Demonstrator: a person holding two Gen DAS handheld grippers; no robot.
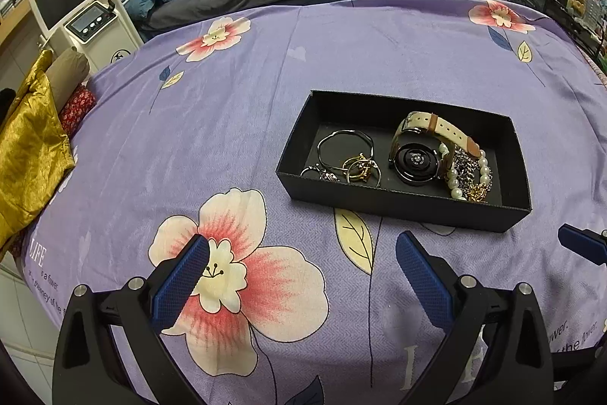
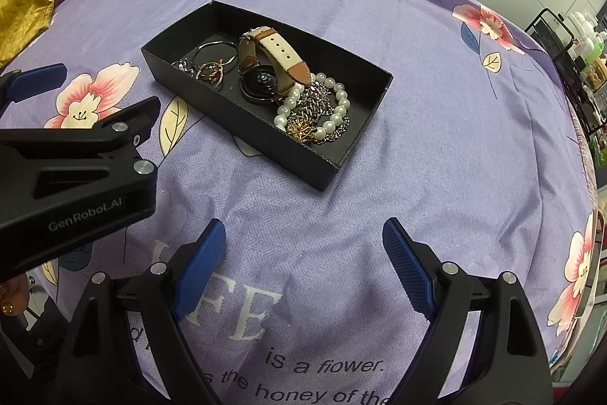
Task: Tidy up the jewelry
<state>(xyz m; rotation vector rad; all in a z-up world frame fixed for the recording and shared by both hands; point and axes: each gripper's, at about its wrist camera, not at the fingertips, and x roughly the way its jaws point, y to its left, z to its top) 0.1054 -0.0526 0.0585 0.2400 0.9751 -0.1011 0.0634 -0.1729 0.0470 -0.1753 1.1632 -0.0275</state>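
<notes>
A wide surface is covered by a purple cloth point(image 1: 235, 124) printed with big pink and cream flowers, yellow leaves and some words. Whether a bed or a tabletop is under the cloth cannot be told. A black box point(image 1: 383, 194) with low walls is set flat on the cloth, near the middle. The box is seen from the right wrist view too, turned at a slant point(image 2: 250, 135). At the far left edge of the cloth, a crumpled gold cloth point(image 1: 26, 154) is seen, and a small red patterned bundle point(image 1: 76, 107) just beside it.
</notes>
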